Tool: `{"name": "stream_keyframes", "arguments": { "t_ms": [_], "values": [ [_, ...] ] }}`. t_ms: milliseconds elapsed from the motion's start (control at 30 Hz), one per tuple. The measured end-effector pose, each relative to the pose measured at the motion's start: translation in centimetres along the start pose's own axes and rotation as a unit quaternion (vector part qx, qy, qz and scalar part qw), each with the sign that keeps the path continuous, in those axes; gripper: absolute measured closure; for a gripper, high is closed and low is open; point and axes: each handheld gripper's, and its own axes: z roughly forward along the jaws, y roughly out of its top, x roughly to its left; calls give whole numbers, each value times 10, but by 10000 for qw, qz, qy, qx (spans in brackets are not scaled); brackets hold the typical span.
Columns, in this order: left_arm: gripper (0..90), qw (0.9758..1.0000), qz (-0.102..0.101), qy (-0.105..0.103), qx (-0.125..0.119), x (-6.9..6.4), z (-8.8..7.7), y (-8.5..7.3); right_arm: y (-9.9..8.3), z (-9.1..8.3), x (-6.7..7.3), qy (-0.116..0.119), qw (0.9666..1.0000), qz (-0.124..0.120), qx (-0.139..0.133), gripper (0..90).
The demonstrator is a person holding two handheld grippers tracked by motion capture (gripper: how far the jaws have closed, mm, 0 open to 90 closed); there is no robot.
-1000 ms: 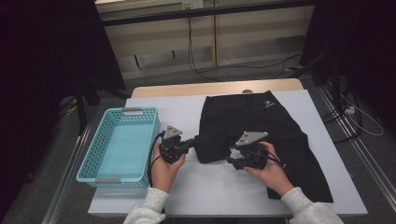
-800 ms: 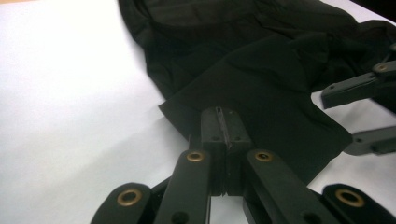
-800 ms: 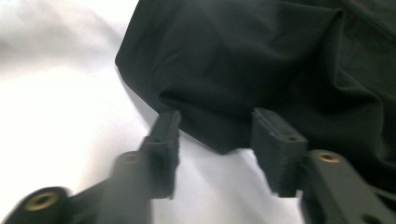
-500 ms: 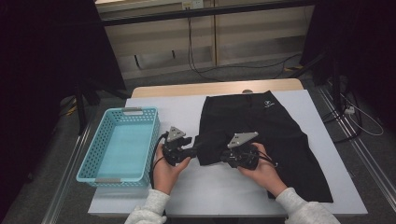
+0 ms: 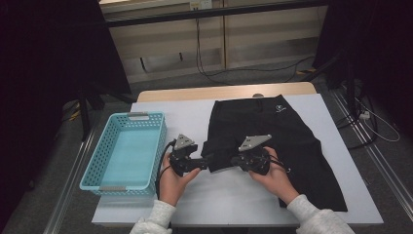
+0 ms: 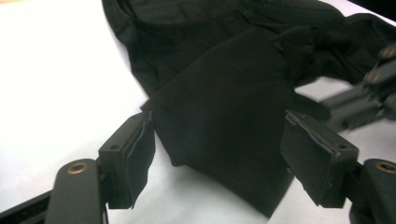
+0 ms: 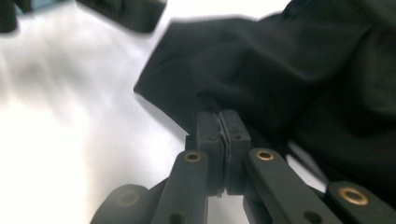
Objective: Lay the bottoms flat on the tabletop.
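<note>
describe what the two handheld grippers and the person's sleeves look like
Both are black, two-jawed tools. The left gripper carries a grey three-cornered plate and trails a black cable; its jaws end in worn black pads. The right gripper has a similar grey plate, with brass-coloured rivets in its jaw links. The sleeves are light grey knit.

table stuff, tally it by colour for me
black: 3, the shorts, the left gripper and the right gripper
light blue: 1, the basket
total: 4
</note>
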Motion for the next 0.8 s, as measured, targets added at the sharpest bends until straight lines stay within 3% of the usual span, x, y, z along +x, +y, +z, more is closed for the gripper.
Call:
{"name": "stream_keyframes", "arguments": {
  "t_ms": [167, 300, 433, 567, 667, 800],
  "values": [
    [253, 10000, -54, -37, -30, 0, -3, 1, 11, -24, 0, 110, 9992, 73, -377, 891],
    [254, 10000, -37, -55, -21, -1, -4, 1, 12, -31, -6, 119, 9979, 264, -572, 891],
    [254, 9999, -57, -138, 35, -3, -1, 0, 10, -22, -15, 89, 9975, 437, -547, 890],
    [258, 9996, -89, -220, 148, -5, 2, -2, 7, -6, -20, 42, 9981, 500, -356, 864],
    [283, 9991, -20, -291, 307, -10, 5, -5, 2, 4, -19, -165, 9993, 305, -106, 823],
    [324, 9983, 80, -422, 386, -17, 11, -6, 1, 5, -22, -404, 9987, 319, -58, 622]
  ]
}}
